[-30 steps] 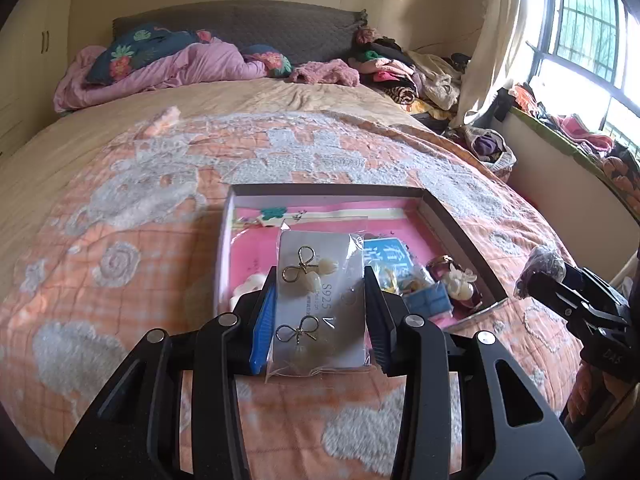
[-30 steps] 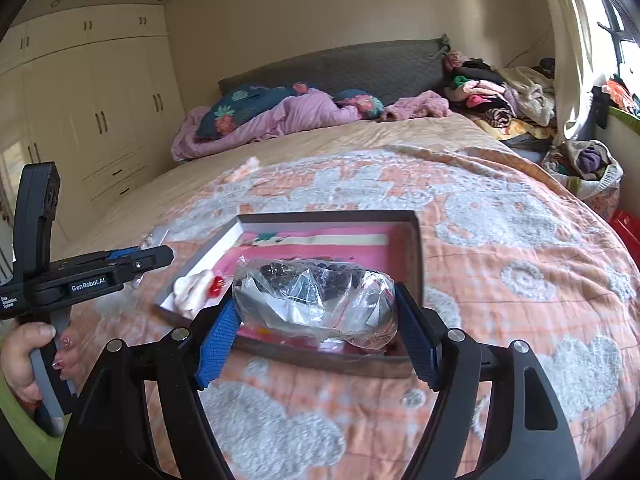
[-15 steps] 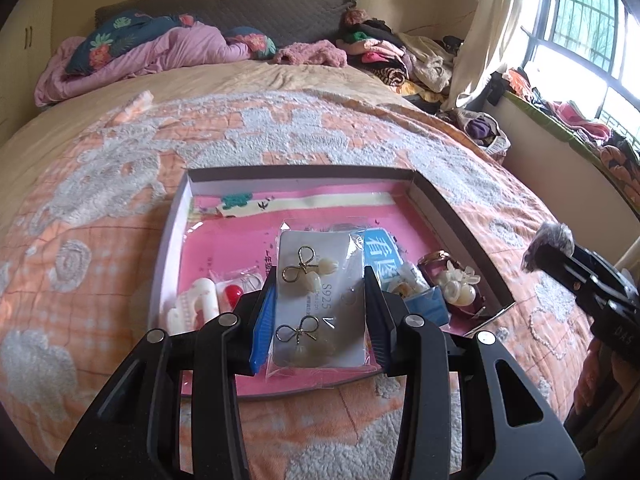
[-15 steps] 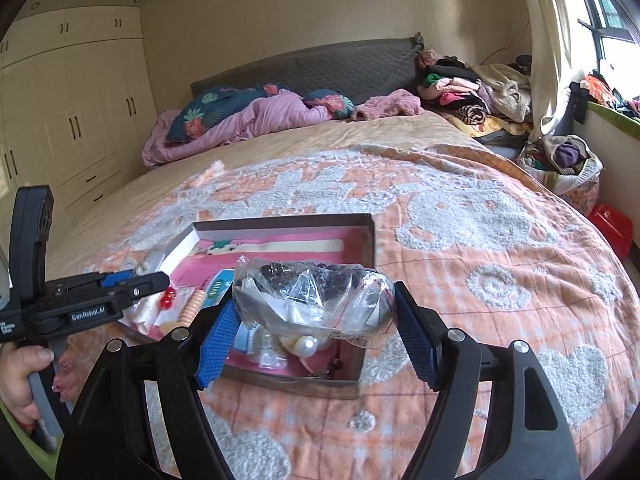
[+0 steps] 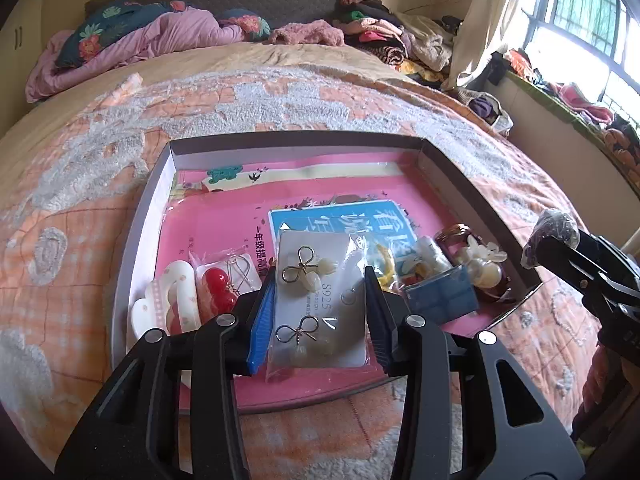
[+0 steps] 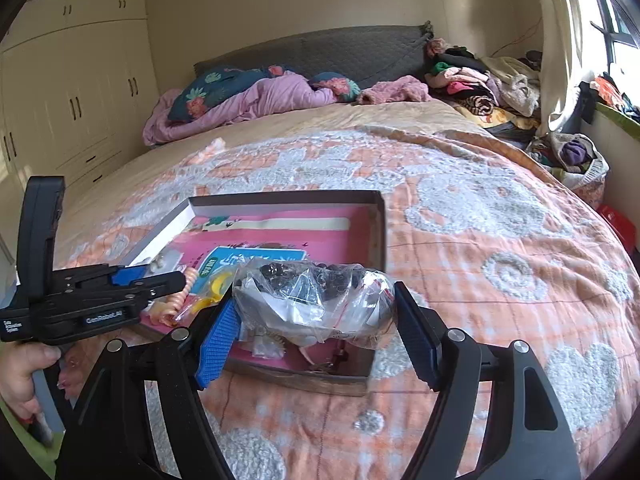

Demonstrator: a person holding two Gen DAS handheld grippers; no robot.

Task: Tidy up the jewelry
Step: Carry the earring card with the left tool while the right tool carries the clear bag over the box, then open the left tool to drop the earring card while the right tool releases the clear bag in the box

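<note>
My left gripper (image 5: pixel 320 316) is shut on a white earring card (image 5: pixel 320 300) in a clear sleeve, with two gold bow earrings on it. It holds the card low over the near part of a shallow box (image 5: pixel 472 184) with a pink lining on the bed. My right gripper (image 6: pixel 316 332) is shut on a crumpled clear plastic bag (image 6: pixel 312 300) of dark jewelry, above the box's near right corner (image 6: pixel 376 236). The bag and right gripper also show at the right edge of the left wrist view (image 5: pixel 552 232).
In the box lie a white chain clip (image 5: pixel 168 304), red bead earrings (image 5: pixel 216 284), a blue case (image 5: pixel 440 300), white flower pieces (image 5: pixel 484 264) and a blue label (image 5: pixel 344 220). The box sits on an orange and white bedspread (image 6: pixel 500 248). Pillows and clothes are piled at the headboard.
Both grippers have moved forward toward the box with their loads. The left one now hangs over the box interior; the right one has come over the box's near right corner.
</note>
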